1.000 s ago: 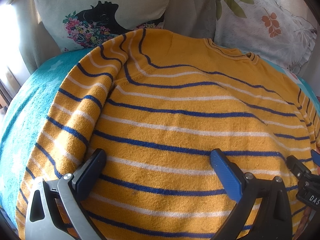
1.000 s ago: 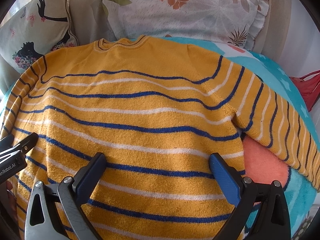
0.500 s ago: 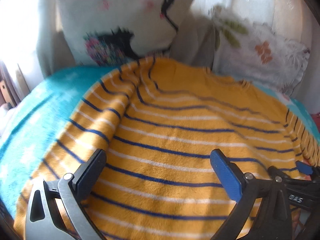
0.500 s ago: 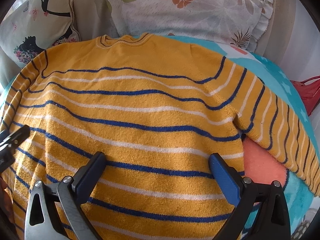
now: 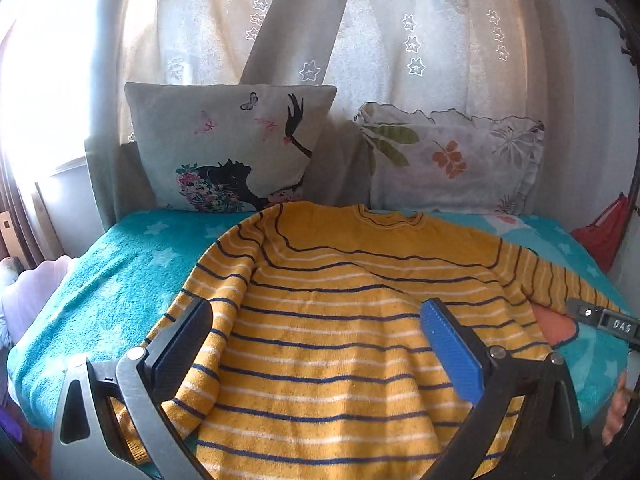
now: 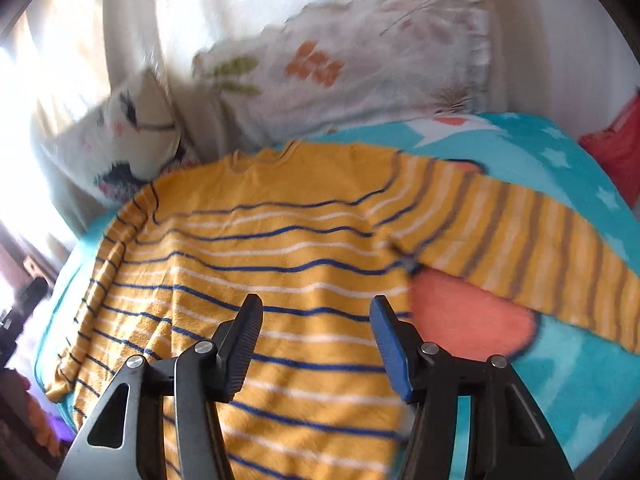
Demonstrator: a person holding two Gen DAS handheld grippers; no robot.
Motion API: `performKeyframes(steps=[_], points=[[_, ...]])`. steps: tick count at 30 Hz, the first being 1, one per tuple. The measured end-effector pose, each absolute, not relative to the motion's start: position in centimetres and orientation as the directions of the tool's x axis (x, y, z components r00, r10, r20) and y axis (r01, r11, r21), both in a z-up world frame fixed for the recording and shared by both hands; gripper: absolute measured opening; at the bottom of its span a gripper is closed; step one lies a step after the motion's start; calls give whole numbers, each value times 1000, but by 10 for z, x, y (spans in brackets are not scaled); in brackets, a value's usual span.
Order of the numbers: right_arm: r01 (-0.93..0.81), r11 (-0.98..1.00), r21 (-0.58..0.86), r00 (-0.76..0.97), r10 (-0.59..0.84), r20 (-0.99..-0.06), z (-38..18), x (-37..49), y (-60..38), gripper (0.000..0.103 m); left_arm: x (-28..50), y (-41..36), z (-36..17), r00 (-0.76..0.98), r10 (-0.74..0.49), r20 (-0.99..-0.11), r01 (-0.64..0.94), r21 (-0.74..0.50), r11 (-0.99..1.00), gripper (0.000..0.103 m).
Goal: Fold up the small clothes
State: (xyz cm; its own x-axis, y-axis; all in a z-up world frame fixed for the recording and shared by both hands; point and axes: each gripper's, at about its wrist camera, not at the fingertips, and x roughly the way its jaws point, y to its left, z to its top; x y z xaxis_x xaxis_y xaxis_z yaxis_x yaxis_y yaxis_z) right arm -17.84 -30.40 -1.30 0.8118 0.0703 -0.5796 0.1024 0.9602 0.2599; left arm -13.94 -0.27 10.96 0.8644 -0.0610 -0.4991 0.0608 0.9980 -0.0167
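Observation:
A yellow sweater (image 5: 340, 280) with blue and white stripes lies flat on the teal blanket (image 5: 120, 280), neckline toward the pillows. Its left sleeve (image 5: 224, 264) lies alongside the body, and its right sleeve (image 6: 520, 248) stretches out to the right. My left gripper (image 5: 316, 308) hovers open above the sweater's lower half, holding nothing. My right gripper (image 6: 316, 304) hangs over the sweater (image 6: 260, 240) near its right side. Its jaws are closing, with no cloth caught between them. Part of the right gripper (image 5: 600, 318) shows at the left wrist view's right edge.
Two printed pillows (image 5: 232, 148) (image 5: 452, 160) lean against a lace curtain (image 5: 400, 32) at the back. A red bag (image 5: 604, 236) sits at the bed's right edge. The blanket has an orange patch (image 6: 468, 316) beside the sweater. A hand (image 5: 616, 412) shows at lower right.
Both grippers have pulled back and risen from the sweater, so more of the bed, pillows and curtain shows. The right gripper's jaws have narrowed and its view is blurred.

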Motion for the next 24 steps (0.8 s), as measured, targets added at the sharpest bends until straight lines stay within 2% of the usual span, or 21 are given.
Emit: performKeyframes(steps=[3, 7, 11, 13, 17, 22, 23, 24], points=[[229, 922, 314, 823, -11, -568, -19, -219, -357, 60, -145, 6, 108, 856, -86, -510, 69, -51, 996, 103], [358, 774, 522, 828, -4, -561, -47, -266, -435, 60, -148, 18, 113, 851, -134, -507, 91, -109, 990, 103], [469, 627, 622, 816, -39, -576, -76, -289, -489, 60, -151, 21, 119, 872, -128, -472, 86, -110, 990, 103], [475, 591, 653, 827, -45, -561, -81, -290, -503, 57, -152, 21, 120, 873, -139, -468, 89, -127, 988, 103], [550, 548, 630, 795, -114, -596, -72, -274, -518, 57, -156, 18, 127, 882, -144, -448, 94, -132, 987, 103], [579, 560, 593, 786, -188, -589, -63, -252, -524, 57, -151, 16, 131, 887, -118, -446, 83, -97, 992, 103], [584, 577, 571, 779, -202, -593, -61, -248, -523, 54, -149, 17, 131, 886, -110, -450, 78, -88, 993, 103], [591, 591, 549, 771, -213, -601, -59, -246, -522, 32, -147, 19, 132, 885, -106, -453, 74, -87, 993, 103]])
